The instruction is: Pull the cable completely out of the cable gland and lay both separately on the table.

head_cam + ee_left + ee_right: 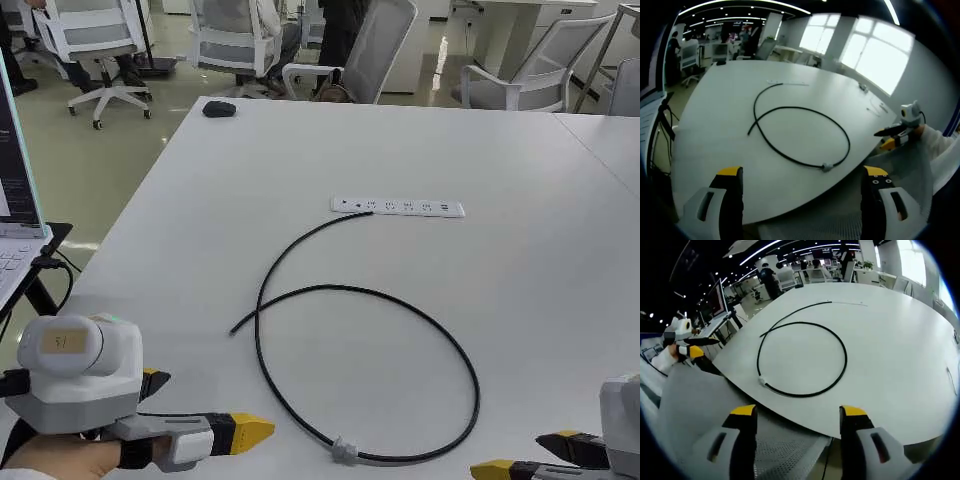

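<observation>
Both your claws are hanging spread wide open with nothing in them. The left gripper (210,405) is hovering over the near left corner of the table (520,200), the right gripper (508,455) off the near right edge.

The cable (345,288) is lying flat on the table in one big loop between and ahead of you. One end is running away from you, up to the front edge of the strip (398,207). The free end is crossing over itself and pointing off to your left. The gland (343,449) is sitting on the cable at the near side of the loop, close to your edge. Its long axis is following the cable, roughly left to right in the head view. Neither claw is touching it.

The table is plain white. The strip is lying crosswise further out, and a small dark thing (219,108) is sitting at the far left corner. A laptop (15,200) is poking in on your left. Beyond the table, mesh chairs (375,50) are standing on a shiny pale floor, and windows (875,60) are glowing in the left gripper view.
</observation>
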### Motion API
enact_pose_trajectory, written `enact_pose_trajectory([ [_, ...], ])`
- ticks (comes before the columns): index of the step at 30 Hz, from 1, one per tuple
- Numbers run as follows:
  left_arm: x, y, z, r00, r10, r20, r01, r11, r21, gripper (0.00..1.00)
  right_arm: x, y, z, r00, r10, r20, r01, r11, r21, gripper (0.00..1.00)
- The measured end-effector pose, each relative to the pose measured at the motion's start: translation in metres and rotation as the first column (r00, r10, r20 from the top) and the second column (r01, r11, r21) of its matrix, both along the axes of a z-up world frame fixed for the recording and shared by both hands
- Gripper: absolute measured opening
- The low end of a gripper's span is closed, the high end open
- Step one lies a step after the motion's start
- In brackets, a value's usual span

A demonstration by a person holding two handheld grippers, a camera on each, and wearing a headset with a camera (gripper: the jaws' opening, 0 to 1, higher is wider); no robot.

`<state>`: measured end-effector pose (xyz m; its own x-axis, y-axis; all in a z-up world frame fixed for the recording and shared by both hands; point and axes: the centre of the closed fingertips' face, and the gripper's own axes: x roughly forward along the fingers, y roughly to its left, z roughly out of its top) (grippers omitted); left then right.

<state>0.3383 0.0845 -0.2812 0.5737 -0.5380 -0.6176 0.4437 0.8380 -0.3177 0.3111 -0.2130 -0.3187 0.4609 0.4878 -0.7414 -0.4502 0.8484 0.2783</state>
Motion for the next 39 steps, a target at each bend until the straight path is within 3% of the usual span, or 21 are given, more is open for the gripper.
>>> enact_pose_trajectory([
  [21,0.000,-0.004,0.001,1.000,-0.014,-0.009,0.014,1.000,-0.015,0.98,0.003,-0.006,0.003,1.000,0.030,-0.003,-0.030,0.999,-0.012,0.68],
  [39,0.007,-0.012,0.004,0.999,-0.034,-0.008,0.034,0.999,-0.016,0.98,-0.002,-0.012,0.002,0.999,0.048,-0.013,-0.049,0.999,-0.020,0.67],
])
